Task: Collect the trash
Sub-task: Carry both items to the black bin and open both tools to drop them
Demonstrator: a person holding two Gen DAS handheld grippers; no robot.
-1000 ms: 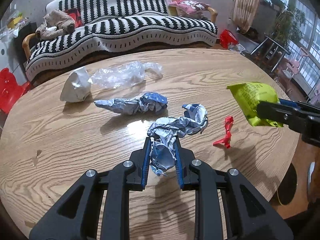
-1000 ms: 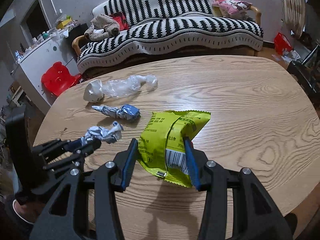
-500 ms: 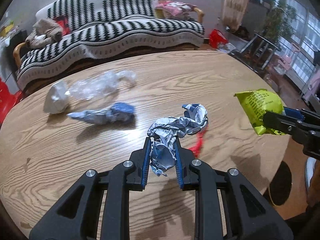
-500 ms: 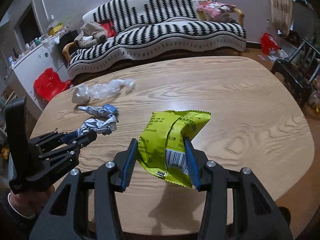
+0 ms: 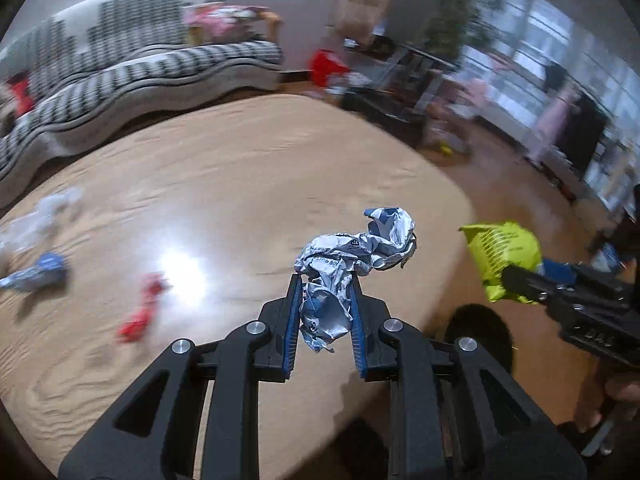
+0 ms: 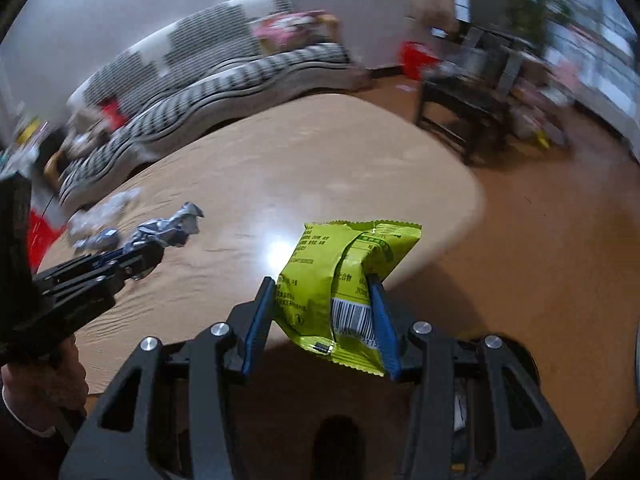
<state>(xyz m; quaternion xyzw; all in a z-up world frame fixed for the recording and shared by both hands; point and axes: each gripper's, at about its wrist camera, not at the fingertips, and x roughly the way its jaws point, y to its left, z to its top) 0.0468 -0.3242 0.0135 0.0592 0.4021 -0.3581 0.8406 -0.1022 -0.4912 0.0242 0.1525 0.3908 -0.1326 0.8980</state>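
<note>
The left gripper is clenched on a crumpled silver-and-blue wrapper, which sticks up from between the blue pads at the centre of the left wrist frame, lifted clear of the wooden surface. The right gripper grasps a yellow-green snack bag in the lower middle of its frame, the barcode end pinched between the pads and the bag raised above the near edge of the surface. In the left wrist view, the same bag appears at the right side of the frame, past the surface's edge. Still lying on the surface are a red scrap at lower left, a blue wrapper at the far left edge and blurred clear plastic just above it. A striped sofa fills the upper left.
</note>
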